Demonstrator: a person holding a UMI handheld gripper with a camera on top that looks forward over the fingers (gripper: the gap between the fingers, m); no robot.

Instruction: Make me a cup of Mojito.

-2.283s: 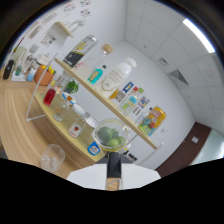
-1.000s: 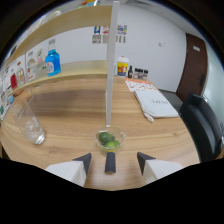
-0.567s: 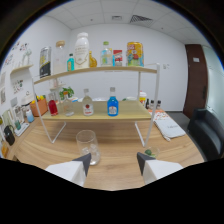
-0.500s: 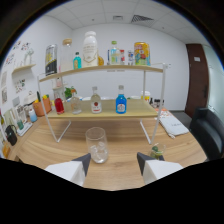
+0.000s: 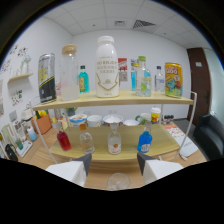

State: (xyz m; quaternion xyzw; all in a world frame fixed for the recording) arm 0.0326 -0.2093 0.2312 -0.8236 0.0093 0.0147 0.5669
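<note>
My gripper (image 5: 114, 161) is open, and nothing is held by its fingers (image 5: 82, 163). An empty clear glass (image 5: 117, 181) stands on the wooden table just ahead, showing low in the gap between them. Beyond it is a two-level wooden shelf (image 5: 125, 98). On the lower level stand a red bottle (image 5: 63, 139), a clear bottle (image 5: 86, 142), an orange-liquid bottle (image 5: 114, 141) and a blue bottle (image 5: 145, 141). A tall white bottle (image 5: 107, 67) stands on the upper level.
The upper level also carries a dark can (image 5: 46, 78), a glass jar (image 5: 69, 73), a teal bottle (image 5: 83, 79), a clear bottle (image 5: 142, 77) and a yellow can (image 5: 173, 79). Small bowls (image 5: 112, 120) sit behind the lower bottles. A dark chair (image 5: 210, 141) stands beyond the right finger.
The view has closed in on the shelf and tilted upward. The glass has dropped low between the fingers, and the bowl of greens seen earlier is out of view.
</note>
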